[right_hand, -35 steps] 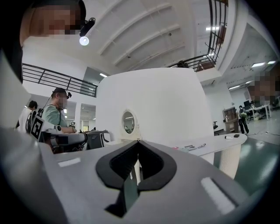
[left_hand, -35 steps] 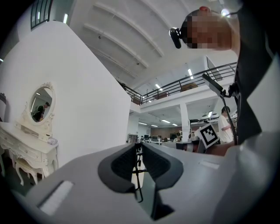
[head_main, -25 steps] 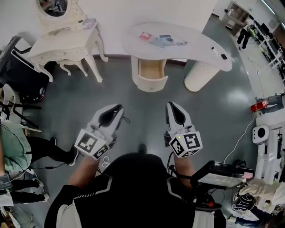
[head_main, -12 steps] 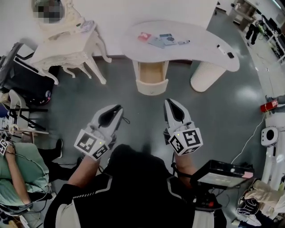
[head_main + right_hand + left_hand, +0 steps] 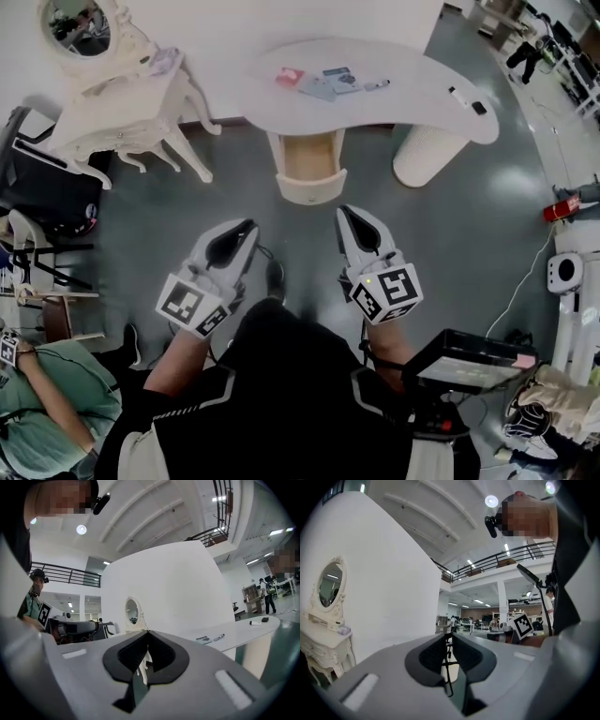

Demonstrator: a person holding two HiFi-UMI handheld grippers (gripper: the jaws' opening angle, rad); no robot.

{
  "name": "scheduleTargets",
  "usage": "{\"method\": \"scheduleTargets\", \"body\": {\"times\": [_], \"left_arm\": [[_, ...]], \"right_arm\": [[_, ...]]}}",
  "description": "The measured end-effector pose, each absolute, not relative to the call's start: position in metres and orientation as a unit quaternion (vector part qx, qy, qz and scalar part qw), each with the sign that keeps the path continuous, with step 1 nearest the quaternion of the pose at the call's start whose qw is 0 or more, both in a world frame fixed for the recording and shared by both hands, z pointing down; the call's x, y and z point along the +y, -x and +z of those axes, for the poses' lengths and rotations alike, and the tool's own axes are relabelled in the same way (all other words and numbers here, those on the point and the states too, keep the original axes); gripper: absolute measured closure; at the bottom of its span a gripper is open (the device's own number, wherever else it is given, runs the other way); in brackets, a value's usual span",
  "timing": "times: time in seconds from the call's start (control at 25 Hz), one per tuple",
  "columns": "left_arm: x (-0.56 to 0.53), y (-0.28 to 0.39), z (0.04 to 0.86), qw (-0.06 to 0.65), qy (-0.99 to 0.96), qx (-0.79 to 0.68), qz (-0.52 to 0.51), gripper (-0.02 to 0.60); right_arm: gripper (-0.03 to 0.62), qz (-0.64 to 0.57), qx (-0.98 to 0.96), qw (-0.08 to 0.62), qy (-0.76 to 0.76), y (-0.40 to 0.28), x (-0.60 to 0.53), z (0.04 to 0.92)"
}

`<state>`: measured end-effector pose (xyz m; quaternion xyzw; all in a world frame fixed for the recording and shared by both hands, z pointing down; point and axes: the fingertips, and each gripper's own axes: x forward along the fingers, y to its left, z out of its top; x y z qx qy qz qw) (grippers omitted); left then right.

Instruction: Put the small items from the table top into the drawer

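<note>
White table (image 5: 412, 89) above open drawer (image 5: 309, 161) bears small items (image 5: 323, 82).

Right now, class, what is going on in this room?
A person stands short of the white table, a gripper in each hand. The left gripper has its fingers slightly apart, the right gripper has them together; both are empty. The small items lie on the table top, and the drawer beneath stands open, with nothing yet picked up.
</note>
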<state>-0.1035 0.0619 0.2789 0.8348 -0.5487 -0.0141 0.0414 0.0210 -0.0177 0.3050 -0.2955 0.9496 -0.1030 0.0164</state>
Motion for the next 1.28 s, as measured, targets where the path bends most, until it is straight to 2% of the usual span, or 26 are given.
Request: {"method": "scheduleTargets", "body": {"times": [0.92,1.28], "left_arm": [[-0.075,0.233,0.268,0.024,-0.877,-0.474,-0.069,0.541],[-0.102,0.244,0.279,0.039,-0.88,-0.466,-0.081,0.541]], "right_arm": [[0.591,-0.064,0.92,-0.017,0.387,0.081,-0.133,0.276],[0.591,-0.065,0.917,-0.027,0.393,0.093,-0.156,0.279]]}}
